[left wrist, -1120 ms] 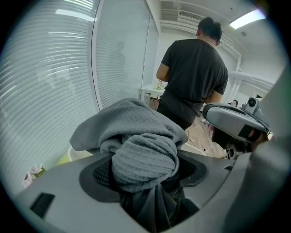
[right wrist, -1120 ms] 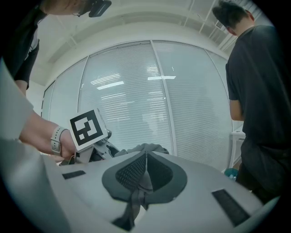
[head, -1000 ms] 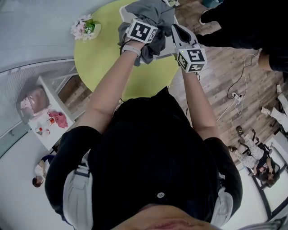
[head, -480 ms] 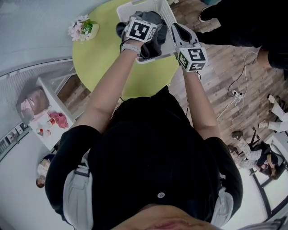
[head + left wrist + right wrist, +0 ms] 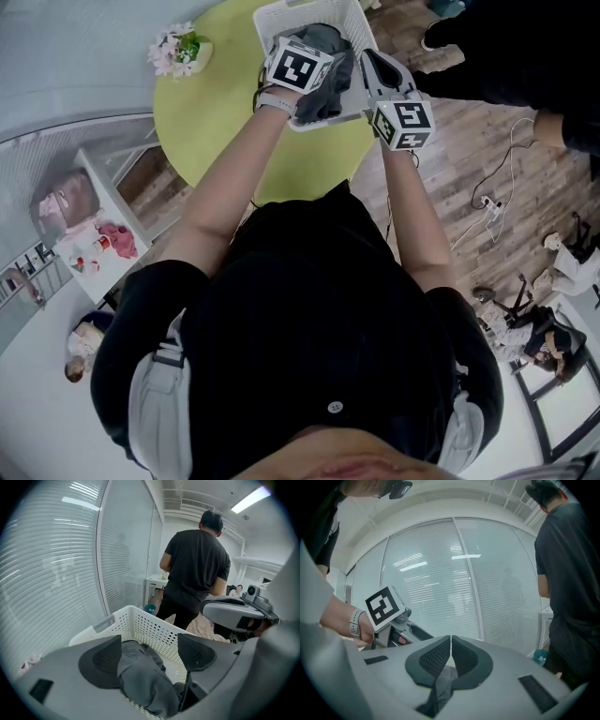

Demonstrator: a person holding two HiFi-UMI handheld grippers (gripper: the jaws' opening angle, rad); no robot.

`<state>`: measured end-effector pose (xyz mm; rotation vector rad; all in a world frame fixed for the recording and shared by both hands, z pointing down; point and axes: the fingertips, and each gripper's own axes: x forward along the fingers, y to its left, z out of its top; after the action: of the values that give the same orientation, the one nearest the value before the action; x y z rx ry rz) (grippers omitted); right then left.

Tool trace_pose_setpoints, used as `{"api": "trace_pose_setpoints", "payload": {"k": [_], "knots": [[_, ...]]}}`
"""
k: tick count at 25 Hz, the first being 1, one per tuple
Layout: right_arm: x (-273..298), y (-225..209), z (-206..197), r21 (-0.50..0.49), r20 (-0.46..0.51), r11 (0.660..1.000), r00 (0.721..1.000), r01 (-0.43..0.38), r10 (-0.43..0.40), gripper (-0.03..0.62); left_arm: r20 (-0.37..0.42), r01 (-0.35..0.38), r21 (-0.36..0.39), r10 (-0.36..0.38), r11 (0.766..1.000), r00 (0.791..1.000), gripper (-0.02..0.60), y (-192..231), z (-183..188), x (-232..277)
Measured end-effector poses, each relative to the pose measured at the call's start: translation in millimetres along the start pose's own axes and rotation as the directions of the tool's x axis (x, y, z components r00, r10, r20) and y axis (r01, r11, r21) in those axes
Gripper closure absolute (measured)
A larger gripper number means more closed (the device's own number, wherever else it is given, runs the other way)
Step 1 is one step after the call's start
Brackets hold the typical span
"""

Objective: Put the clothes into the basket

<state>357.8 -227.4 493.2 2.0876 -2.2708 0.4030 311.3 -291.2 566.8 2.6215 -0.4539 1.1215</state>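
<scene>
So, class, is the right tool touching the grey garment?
Touching. The right gripper view shows the right tool with its jaws closed together and a fold of the garment pinched between them.

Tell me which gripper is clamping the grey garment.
The right gripper, shut on the grey garment. On the left gripper, jaws have just been opening, garment loose between them.

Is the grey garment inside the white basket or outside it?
Mostly inside: the grey garment lies bunched within the walls of the white basket, while the right gripper pinches a fold of it.
</scene>
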Motion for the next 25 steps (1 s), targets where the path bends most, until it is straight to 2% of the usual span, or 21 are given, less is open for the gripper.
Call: {"api": "trace_pose_setpoints", "payload": {"k": [9,12,17,25], "knots": [[6,23,8,-0.023,0.003,0.998,0.998,-0.06,0.06,0.566,0.109,0.034,-0.006,-0.033,0.999,0.993,0.213,-9,-2,-34],[4,33,11,-0.032,0.001,0.996,0.996,-0.084,0.085,0.566,0.18,0.041,0.006,-0.041,0.999,0.983,0.28,-13,4,-55],[-10,58,23,-0.049,0.009,0.988,0.989,-0.146,0.147,0.566,0.332,0.044,0.06,-0.062,0.997,0.941,0.39,-30,15,-102],[-31,107,59,-0.086,0.053,0.965,0.966,-0.249,0.254,0.568,0.506,-0.022,0.099,-0.031,0.995,0.862,0.555,-41,17,-174]]}}
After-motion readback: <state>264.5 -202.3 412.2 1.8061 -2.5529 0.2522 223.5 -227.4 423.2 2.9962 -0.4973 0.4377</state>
